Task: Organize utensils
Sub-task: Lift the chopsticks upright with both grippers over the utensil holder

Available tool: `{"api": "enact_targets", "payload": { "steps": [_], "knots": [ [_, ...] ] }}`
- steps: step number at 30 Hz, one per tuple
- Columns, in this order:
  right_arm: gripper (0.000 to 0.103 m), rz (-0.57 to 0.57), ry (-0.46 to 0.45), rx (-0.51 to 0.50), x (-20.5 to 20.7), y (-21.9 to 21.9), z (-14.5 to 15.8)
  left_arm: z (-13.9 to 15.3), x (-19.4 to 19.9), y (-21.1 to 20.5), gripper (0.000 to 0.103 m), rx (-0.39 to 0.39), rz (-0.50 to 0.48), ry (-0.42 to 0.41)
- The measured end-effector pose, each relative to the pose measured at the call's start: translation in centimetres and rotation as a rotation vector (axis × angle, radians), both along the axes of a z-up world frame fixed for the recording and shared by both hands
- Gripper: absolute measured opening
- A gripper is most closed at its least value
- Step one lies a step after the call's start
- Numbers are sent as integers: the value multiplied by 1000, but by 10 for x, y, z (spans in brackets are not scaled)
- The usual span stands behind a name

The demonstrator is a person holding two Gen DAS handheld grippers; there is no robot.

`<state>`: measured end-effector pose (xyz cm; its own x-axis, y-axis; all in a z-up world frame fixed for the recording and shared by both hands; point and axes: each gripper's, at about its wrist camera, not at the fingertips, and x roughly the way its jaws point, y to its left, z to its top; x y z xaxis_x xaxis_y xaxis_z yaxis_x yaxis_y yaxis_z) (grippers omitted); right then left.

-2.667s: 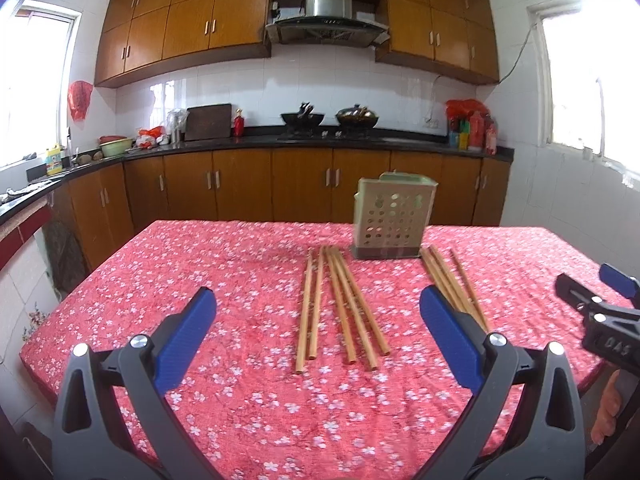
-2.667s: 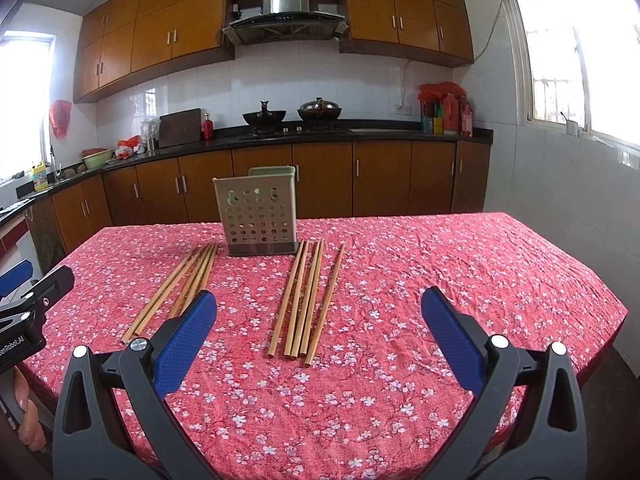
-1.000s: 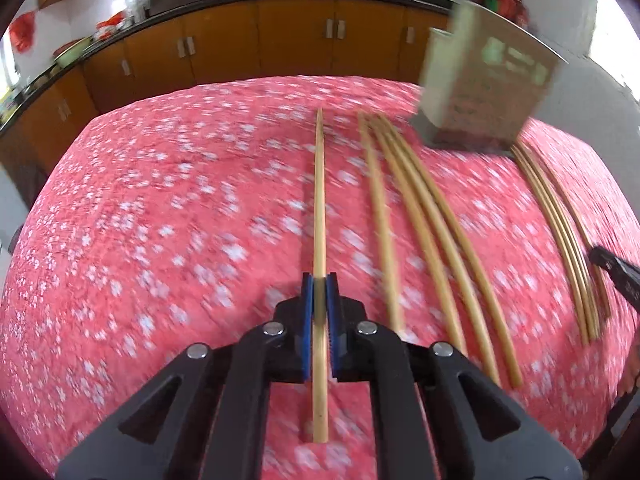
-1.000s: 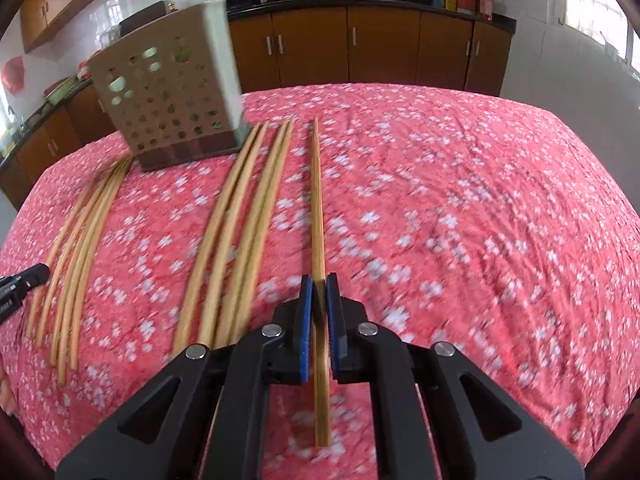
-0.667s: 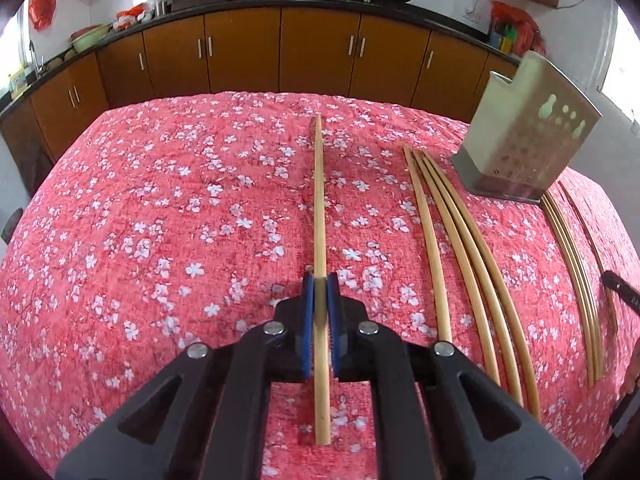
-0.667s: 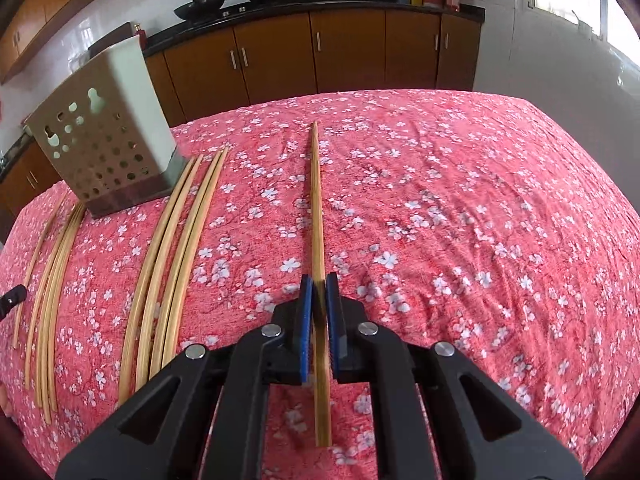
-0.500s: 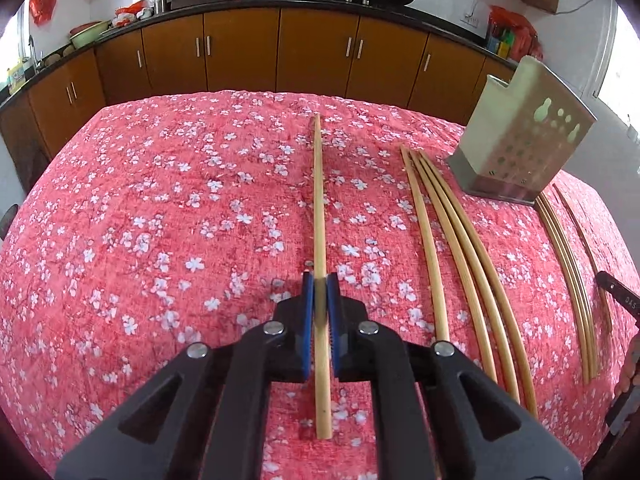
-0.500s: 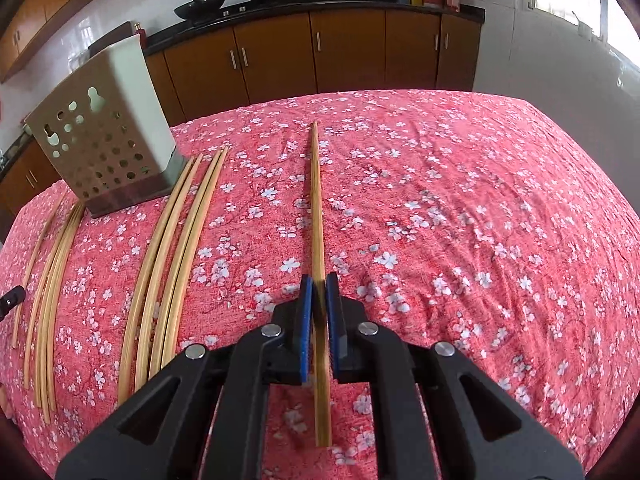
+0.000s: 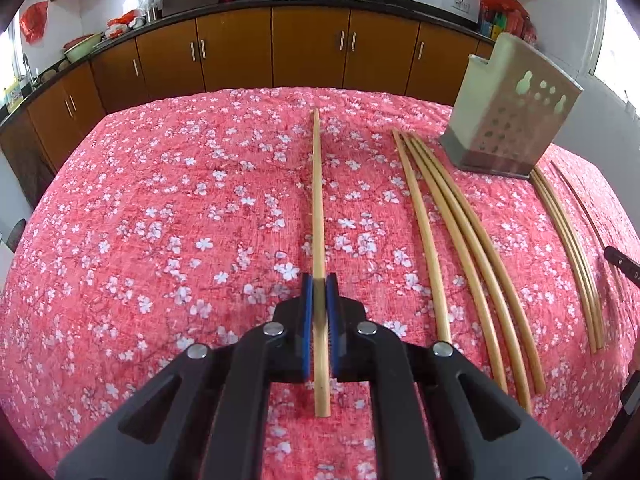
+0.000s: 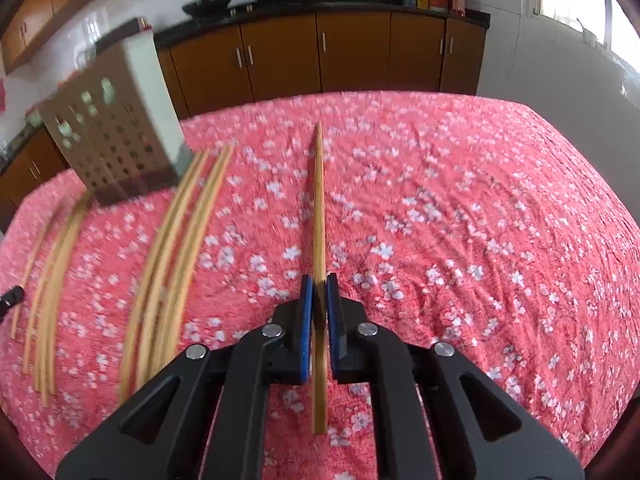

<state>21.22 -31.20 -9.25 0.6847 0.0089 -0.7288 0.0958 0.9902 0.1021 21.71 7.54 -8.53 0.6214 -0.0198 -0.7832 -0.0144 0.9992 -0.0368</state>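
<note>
My left gripper (image 9: pixel 319 280) is shut on a bamboo chopstick (image 9: pixel 317 200) that points straight ahead over the red flowered tablecloth. My right gripper (image 10: pixel 319 280) is shut on another bamboo chopstick (image 10: pixel 319 200), also pointing forward. A perforated beige utensil holder (image 9: pixel 510 116) stands upright at the far right in the left wrist view and at the far left in the right wrist view (image 10: pixel 112 128). Several loose chopsticks (image 9: pixel 460 240) lie on the cloth in two bunches beside the holder; they also show in the right wrist view (image 10: pixel 176 260).
The table (image 9: pixel 140 220) is covered by the red cloth. Brown kitchen cabinets (image 9: pixel 240 52) and a dark counter with pans run behind it. The tip of the other gripper shows at the right edge (image 9: pixel 622 262) of the left wrist view.
Both grippers went from open to shut on one chopstick each and lifted them. In the last half second the right view shifted, blurring the holder and loose chopsticks; the left is nearly still.
</note>
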Motion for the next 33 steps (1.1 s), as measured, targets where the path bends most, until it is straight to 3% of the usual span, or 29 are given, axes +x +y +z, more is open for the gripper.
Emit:
{"api": "enact_targets", "payload": {
  "steps": [15,24,33],
  "knots": [
    [8,-47,-306,27,-26,-19,88,117,-24,13,8,-52,61,-328],
    [8,-51,-397,16,-8,-20,125,160,1,15,8,-37,81,-399],
    [8,7,-648,74,0,5,217,235,13,-13,8,-61,-8,-534]
  ]
}}
